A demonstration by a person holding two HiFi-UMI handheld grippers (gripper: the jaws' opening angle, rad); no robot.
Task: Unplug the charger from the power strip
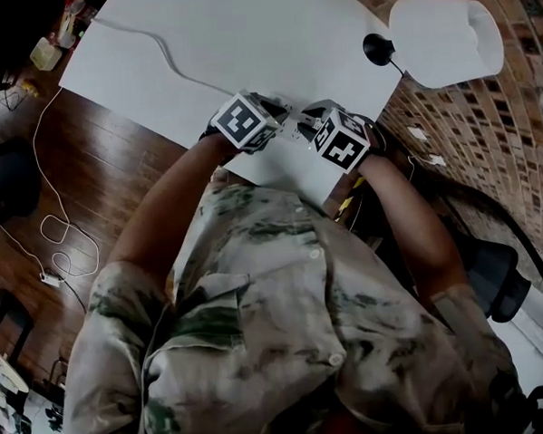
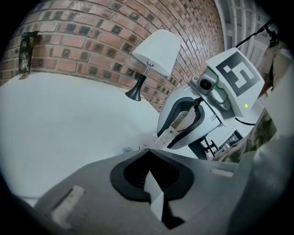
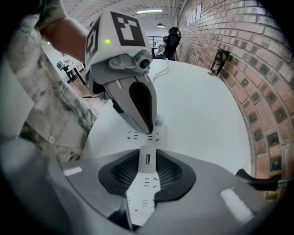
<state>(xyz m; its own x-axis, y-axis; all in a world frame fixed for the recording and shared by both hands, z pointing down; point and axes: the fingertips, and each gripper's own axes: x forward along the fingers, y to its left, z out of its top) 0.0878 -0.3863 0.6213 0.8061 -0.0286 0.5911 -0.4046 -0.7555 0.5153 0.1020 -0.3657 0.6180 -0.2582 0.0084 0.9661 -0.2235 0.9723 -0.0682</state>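
Closest to the lens, the right gripper (image 3: 148,151) has its pads pinched on the small white charger (image 3: 148,160). The charger stands plugged into the white power strip (image 3: 146,183), which runs under that gripper at the near edge of the worktop (image 3: 197,105). Just beyond, the left gripper (image 3: 149,127) has its jaws pressed together, with the tip resting on the strip.

My main worry is that hold-down. The tip covers only a small spot, so if I pull up without firm pressure there, the whole strip may rise with the charger. It could also skid toward the edge and drop off. The pinch is on a smooth, narrow block, and I judge a stiff socket could make the pads slide off. Pulling at a slant instead of straight out could bind or bend the prongs, which no view shows me.
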